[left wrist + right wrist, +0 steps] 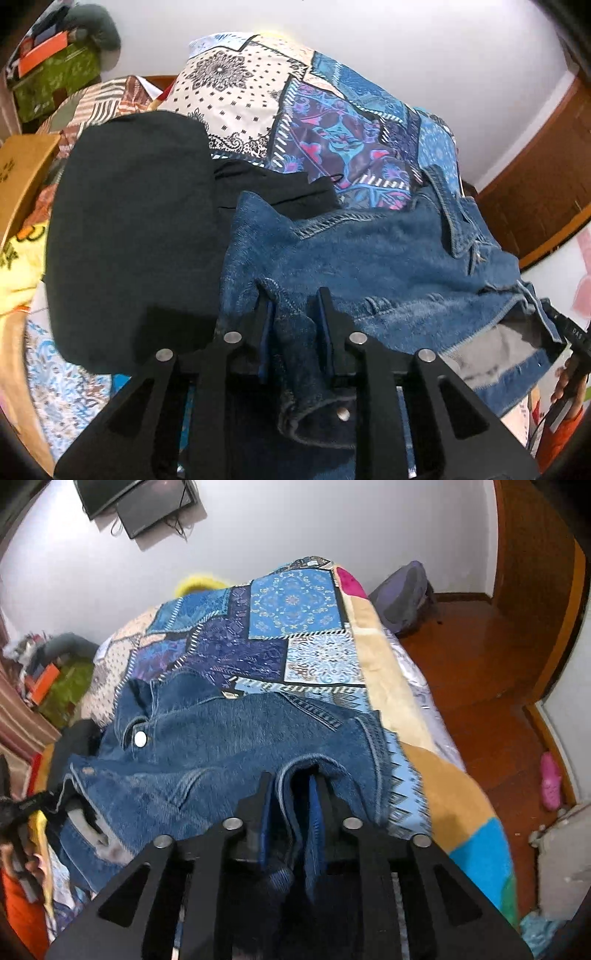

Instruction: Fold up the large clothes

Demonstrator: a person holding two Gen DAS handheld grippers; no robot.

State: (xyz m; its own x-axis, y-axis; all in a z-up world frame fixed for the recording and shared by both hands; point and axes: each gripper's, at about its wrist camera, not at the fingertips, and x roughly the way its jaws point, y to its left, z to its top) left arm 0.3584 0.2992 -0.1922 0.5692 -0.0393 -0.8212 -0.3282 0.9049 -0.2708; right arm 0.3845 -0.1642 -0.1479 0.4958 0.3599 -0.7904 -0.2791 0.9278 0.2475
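Denim jacket (369, 251) lies spread on the patchwork bedspread (332, 122), beside a black garment (129, 229) on its left. Left gripper (293, 314) is clamped on a bunched fold of the denim at the near edge. Right gripper (291, 797) likewise grips a doubled hem of the same jacket, fabric pinched between both fingers; white button (140, 739) faces up.

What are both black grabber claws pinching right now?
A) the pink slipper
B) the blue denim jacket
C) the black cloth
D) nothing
B: the left gripper and the right gripper each have a fold of the blue denim jacket clamped between their fingers.
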